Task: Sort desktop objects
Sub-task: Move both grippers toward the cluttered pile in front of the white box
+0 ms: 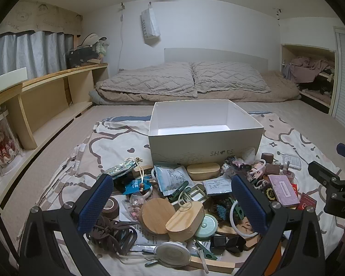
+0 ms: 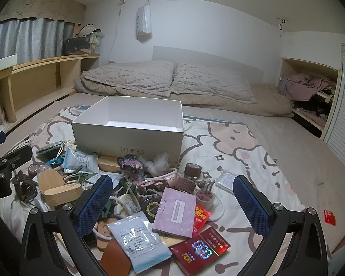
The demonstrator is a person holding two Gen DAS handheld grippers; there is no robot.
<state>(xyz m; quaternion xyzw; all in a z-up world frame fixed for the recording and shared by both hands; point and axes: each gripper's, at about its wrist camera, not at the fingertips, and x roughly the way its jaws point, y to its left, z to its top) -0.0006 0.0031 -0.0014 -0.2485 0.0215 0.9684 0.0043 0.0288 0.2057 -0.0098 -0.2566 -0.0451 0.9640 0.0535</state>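
Dozens of small things lie heaped on a printed sheet spread over the bed, and a white box stands open and empty just behind the heap. That layout reads as a starting setup: the sheet keeps the clutter off the bedding, and the box sits within easy reach as the likely bin for whatever gets sorted first. Nothing is in the box yet, so the sorting looks barely begun.

On the left side of the heap are a round wooden lid, an oval wooden block, brown cord and a tape roll. On the right side lie a lilac card, red envelopes, a white sachet and a second tape roll.

Both tools hover above the pile with jaws spread wide. The left tool holds nothing and touches nothing; the wooden lid and block show between its fingers, so they seem the nearest candidates. The right tool is likewise empty, its fingers framing the lilac card and sachet. Overlapping flat items there could lift together, so a single edge needs picking.
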